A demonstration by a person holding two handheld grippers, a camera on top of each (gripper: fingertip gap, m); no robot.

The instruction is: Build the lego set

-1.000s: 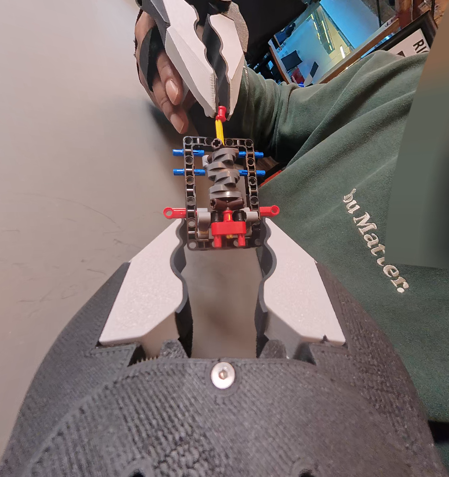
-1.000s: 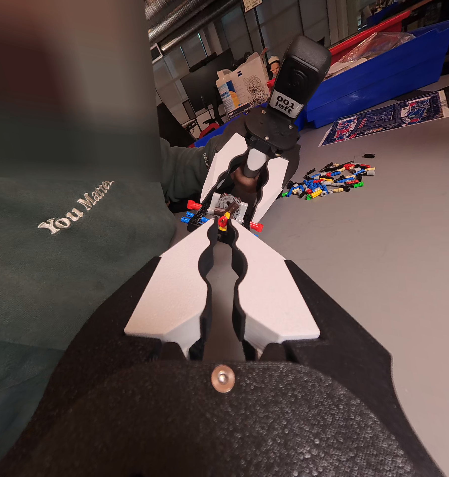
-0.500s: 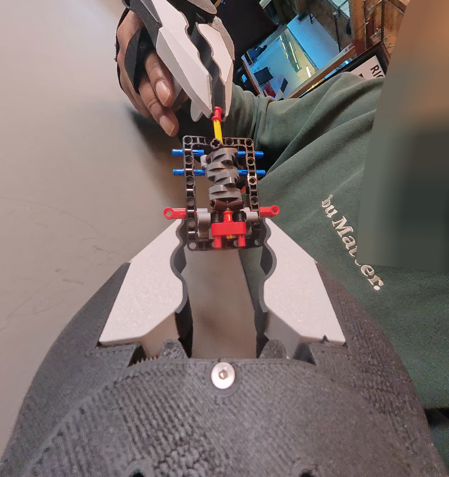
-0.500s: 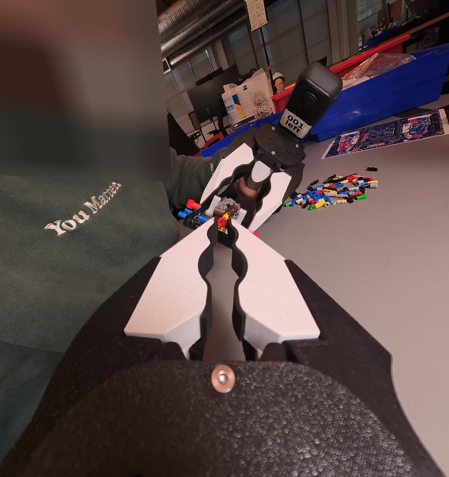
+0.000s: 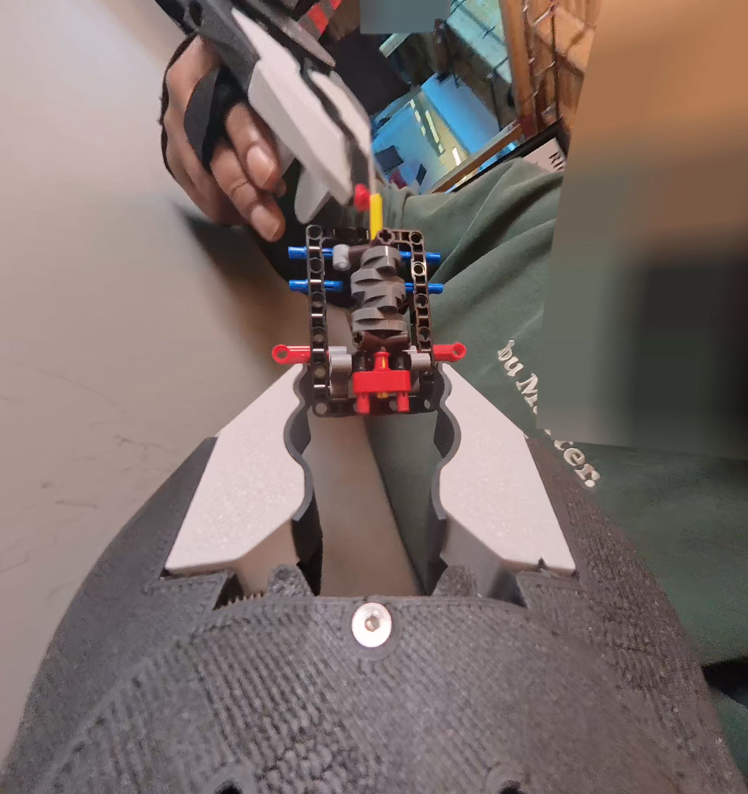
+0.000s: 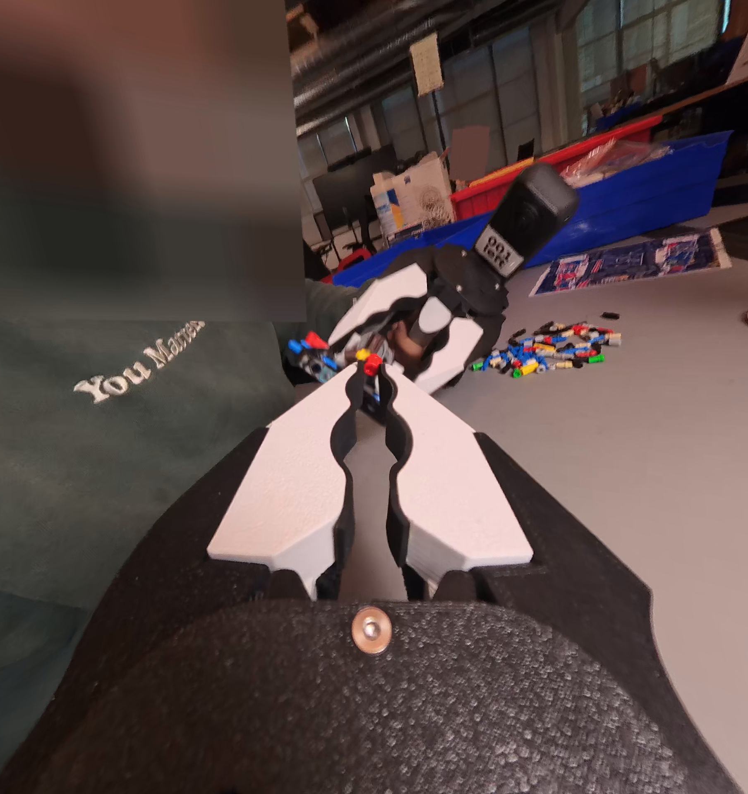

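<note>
The left gripper (image 5: 373, 397) clamps the near end of a black rectangular lego frame (image 5: 320, 309), while the right gripper (image 6: 369, 370) pinches its red-capped yellow rod (image 5: 375, 212) at the far end.

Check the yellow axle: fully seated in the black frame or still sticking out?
Sticking out: the yellow axle rises above the black frame, right gripper shut on its red end.

A grey tabletop (image 6: 621, 472) fills the right wrist view from three to five o'clock. At one o'clock, blue (image 6: 647, 202) and red bins (image 6: 557, 172) line its far edge, with a cardboard box (image 6: 411, 193) at twelve. Behind them run tall windows (image 6: 621, 64), dim daylight, and ceiling ducts (image 6: 363, 51) at twelve o'clock.
</note>
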